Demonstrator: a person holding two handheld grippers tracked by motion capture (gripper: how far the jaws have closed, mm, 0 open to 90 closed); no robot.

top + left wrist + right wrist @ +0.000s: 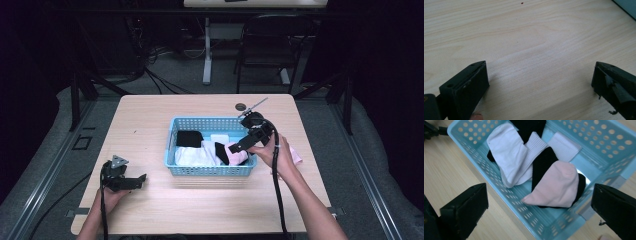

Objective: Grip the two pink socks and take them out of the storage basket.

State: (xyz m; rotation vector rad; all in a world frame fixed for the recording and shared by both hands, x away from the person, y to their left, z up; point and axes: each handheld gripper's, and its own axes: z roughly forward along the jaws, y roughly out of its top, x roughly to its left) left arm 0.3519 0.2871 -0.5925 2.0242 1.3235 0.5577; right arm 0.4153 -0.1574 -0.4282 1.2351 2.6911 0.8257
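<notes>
Black jaws of the right gripper (539,207) gaped wide, empty, above the pink sock (555,186) in the basket (604,147); left gripper (540,82) rested wide open, empty.

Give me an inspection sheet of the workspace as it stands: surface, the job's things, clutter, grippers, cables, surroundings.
Surface: light wooden table, with a small round fitting near its far edge.
Job's things: blue perforated basket mid-table; inside lie a pink sock, a white sock, a black sock and a folded white piece.
Clutter: a pink item on the table right of the basket, partly behind the right hand.
Grippers: left gripper open, low over bare wood at the near left; right gripper open above the basket's right end, over the pink sock.
Cables: one black cable trails from the right gripper; another from the left.
Surroundings: dark room, a black chair, a table leg and floor cables beyond.
</notes>
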